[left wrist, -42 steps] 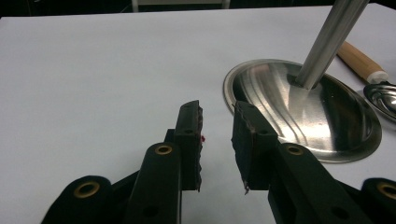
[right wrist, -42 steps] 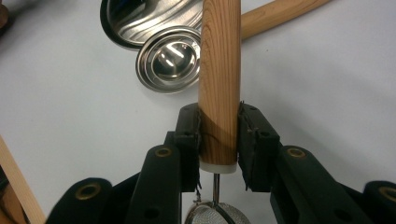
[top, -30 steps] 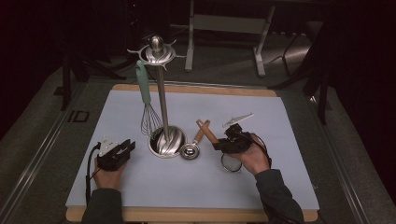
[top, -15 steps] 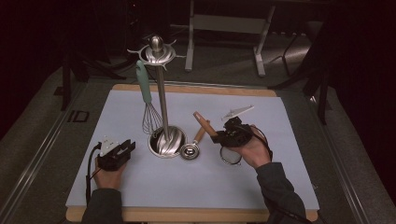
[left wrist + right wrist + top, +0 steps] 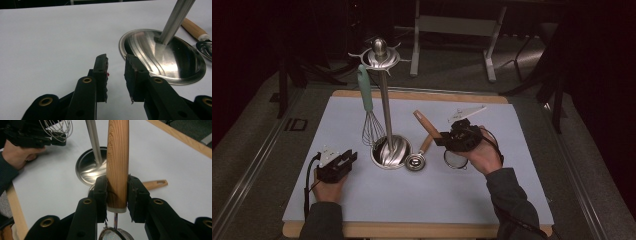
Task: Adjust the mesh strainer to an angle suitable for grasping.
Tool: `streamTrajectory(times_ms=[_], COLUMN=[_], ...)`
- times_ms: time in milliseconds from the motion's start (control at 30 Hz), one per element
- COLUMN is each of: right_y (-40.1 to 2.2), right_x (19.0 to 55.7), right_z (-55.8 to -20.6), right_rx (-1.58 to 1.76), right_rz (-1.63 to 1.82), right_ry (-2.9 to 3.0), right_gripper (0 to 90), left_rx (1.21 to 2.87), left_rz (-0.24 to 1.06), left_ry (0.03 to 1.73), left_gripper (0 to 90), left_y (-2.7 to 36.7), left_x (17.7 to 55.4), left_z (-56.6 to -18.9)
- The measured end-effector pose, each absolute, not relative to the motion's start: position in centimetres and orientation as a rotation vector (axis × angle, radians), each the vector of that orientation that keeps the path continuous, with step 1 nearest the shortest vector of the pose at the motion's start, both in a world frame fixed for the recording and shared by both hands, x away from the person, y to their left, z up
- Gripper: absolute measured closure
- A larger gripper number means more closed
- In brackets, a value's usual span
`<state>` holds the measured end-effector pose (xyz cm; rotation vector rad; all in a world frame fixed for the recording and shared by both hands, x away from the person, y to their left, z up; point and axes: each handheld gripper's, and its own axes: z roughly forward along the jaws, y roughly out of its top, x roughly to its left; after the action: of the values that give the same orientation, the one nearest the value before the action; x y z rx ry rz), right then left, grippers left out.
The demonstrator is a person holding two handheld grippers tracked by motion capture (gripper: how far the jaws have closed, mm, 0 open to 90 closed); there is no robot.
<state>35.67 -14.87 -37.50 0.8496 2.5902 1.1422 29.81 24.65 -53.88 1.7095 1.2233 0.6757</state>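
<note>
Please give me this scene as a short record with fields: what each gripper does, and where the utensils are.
right gripper: shut on the wooden handle of a small strainer, mesh end hanging below
left gripper: open, holds nothing, beside the stand base
stand: upright on the white mat
whisk: hangs from the stand top
measuring spoon: lies on the mat beside the base

The wooden-handled strainer [image 5: 430, 126], clamped in the right gripper [image 5: 443, 140], has been raised higher off the mat [image 5: 512, 190].

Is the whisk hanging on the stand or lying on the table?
Hanging: the whisk dangles from the stand, wires down above its base.
</note>
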Motion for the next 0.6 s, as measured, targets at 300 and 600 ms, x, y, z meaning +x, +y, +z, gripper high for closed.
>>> streamTrajectory(times_ms=[300, 600], right_y=[-14.6, -14.2], right_x=[35.4, 35.4], right_z=[-36.1, -34.9], right_rx=[0.773, 0.697], right_rz=[1.171, 1.212], right_ry=[2.578, 2.57], right_gripper=[71.0, 71.0], left_rx=[1.717, 1.718], left_rz=[0.668, 0.666], left_ry=[1.22, 1.221], left_gripper=[70.9, 70.9], left_y=[24.6, 24.7], left_x=[29.9, 29.9], left_z=[-53.9, -53.9])
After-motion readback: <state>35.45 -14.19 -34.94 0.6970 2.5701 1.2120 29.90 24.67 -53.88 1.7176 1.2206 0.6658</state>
